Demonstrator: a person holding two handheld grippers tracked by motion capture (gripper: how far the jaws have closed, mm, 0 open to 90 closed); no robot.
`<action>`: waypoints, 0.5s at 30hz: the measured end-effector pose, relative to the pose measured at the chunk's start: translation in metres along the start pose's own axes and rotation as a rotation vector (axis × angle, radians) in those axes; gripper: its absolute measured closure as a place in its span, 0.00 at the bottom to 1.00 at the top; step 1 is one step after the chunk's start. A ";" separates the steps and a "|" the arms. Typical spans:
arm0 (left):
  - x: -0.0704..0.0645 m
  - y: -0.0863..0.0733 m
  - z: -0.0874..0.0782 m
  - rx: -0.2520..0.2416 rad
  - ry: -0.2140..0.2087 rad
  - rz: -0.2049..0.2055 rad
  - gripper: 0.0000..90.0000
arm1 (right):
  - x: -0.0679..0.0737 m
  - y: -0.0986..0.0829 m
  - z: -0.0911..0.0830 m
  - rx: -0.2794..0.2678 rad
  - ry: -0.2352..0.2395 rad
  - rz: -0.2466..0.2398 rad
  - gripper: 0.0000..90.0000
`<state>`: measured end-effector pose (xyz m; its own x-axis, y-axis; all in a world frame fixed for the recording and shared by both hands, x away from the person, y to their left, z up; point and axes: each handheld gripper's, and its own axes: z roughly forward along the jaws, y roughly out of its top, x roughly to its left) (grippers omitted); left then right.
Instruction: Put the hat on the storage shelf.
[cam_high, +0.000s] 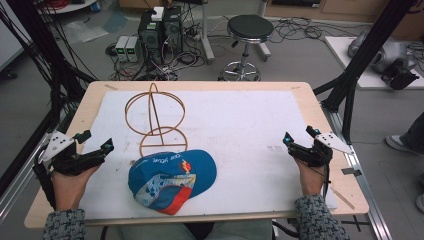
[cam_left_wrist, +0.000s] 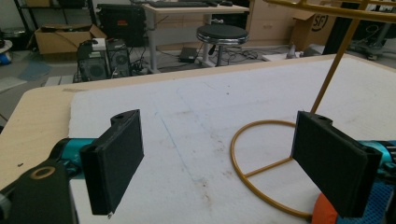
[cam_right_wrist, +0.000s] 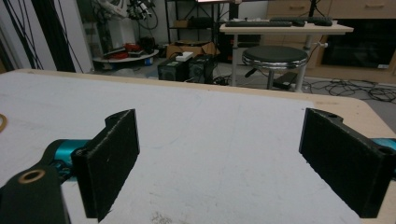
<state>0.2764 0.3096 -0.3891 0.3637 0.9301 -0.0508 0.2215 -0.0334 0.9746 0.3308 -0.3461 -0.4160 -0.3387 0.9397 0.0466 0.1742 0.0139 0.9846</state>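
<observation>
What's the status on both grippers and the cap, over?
Left gripper open, empty, left of cap. Right gripper open, empty, at table's right edge. Blue cap flat on mat, untouched. Wire stand right behind it; nothing blocking approach.

black stool (cam_high: 250, 27) and computer towers (cam_high: 161, 30) stand behind the table (cam_high: 200, 86).

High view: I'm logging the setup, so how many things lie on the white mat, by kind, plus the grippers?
Caps: 1, the blue cap
Wire stands: 1, the gold wire stand
Grippers: 2, the left gripper and the right gripper, both open
Total: 4
</observation>
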 end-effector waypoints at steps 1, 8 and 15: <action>0.000 0.000 0.000 0.000 0.000 0.000 0.19 | 0.000 0.000 0.000 0.000 0.000 0.000 0.13; -0.008 0.000 0.001 0.000 -0.021 0.026 0.19 | 0.003 0.002 0.004 -0.006 0.007 -0.015 0.13; -0.009 0.003 0.003 -0.010 -0.045 0.027 0.19 | 0.003 0.001 0.000 0.002 0.009 -0.018 0.13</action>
<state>0.2770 0.2998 -0.3860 0.4101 0.9114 -0.0336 0.2023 -0.0550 0.9778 0.3299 -0.3428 -0.4146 -0.3498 0.9363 0.0306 0.1702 0.0314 0.9849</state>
